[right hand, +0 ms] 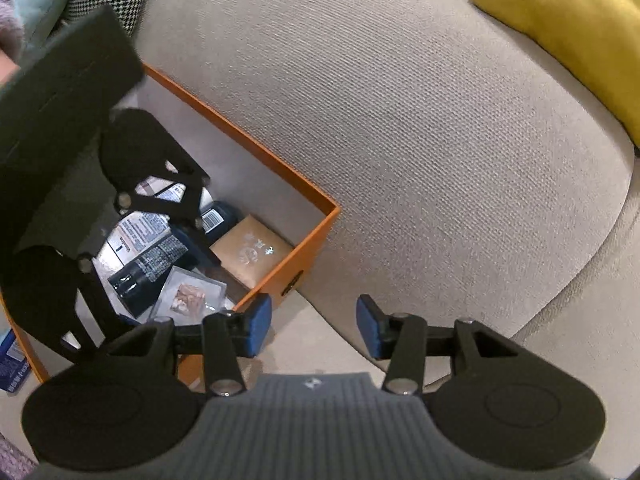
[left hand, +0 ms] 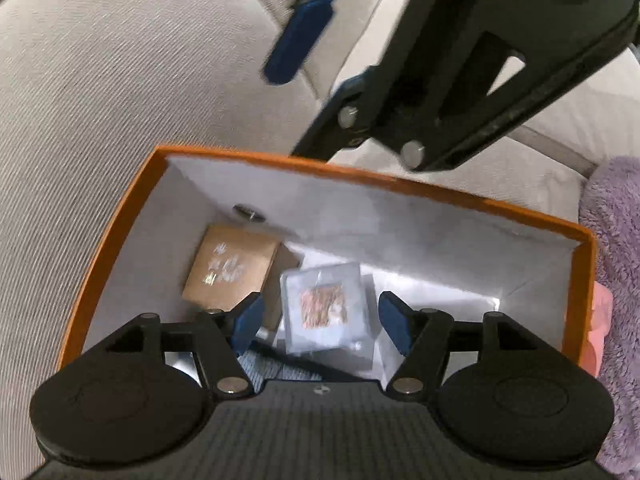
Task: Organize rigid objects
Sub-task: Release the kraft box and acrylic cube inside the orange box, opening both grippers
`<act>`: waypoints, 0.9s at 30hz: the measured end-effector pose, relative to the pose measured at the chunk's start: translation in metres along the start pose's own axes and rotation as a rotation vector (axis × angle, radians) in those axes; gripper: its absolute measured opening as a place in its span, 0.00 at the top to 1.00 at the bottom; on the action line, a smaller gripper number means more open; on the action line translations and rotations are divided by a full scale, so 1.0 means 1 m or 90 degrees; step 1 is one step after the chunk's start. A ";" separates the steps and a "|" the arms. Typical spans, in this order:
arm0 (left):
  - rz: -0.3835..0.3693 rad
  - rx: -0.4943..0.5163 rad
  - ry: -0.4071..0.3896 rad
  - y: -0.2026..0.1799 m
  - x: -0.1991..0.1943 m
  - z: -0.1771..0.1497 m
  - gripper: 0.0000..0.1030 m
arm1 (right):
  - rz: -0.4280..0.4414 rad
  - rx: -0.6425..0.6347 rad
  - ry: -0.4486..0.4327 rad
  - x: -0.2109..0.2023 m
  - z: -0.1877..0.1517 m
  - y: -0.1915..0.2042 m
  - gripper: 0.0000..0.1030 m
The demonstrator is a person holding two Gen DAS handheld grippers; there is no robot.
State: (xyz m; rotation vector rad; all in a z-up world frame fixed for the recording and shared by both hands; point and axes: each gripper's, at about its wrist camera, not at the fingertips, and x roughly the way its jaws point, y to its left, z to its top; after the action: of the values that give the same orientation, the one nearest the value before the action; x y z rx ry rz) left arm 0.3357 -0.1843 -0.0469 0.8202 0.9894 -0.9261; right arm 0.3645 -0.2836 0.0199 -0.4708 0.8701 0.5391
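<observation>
The left gripper (left hand: 320,326) is held over the orange box (left hand: 116,240), its jaws spread wide and nothing pinched. The right gripper (right hand: 314,326) is seen outside the box's corner, above the sofa (right hand: 400,120), jaws likewise spread and empty. Inside the box a brown carton (left hand: 230,270), a clear case (left hand: 324,304) and dark bottles (right hand: 154,264) are found.

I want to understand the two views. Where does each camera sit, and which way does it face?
Left wrist: on the left gripper, open, looking down into the orange box; the right gripper shows above.
Right wrist: on the right gripper, open, over the sofa beside the box; the left gripper crosses at left.
Shared: box, brown packet, clear case.
</observation>
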 end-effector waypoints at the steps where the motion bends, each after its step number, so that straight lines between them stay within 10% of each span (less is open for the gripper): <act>1: 0.005 -0.019 0.017 0.001 0.001 0.001 0.25 | 0.000 0.004 0.000 -0.001 -0.001 0.000 0.52; 11: -0.043 -0.183 0.032 0.019 0.005 -0.006 0.49 | -0.005 -0.015 0.001 0.002 -0.006 0.009 0.52; 22: 0.034 -0.054 0.060 -0.008 0.004 0.005 0.30 | -0.011 -0.022 0.004 0.007 -0.005 0.011 0.51; 27: 0.001 -0.133 0.052 0.000 0.003 0.001 0.60 | -0.011 -0.021 0.009 0.008 -0.006 0.012 0.51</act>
State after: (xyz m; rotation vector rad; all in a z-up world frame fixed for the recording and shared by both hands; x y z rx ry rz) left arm 0.3365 -0.1855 -0.0495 0.6872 1.1359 -0.7777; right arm 0.3578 -0.2759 0.0085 -0.5119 0.8706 0.5357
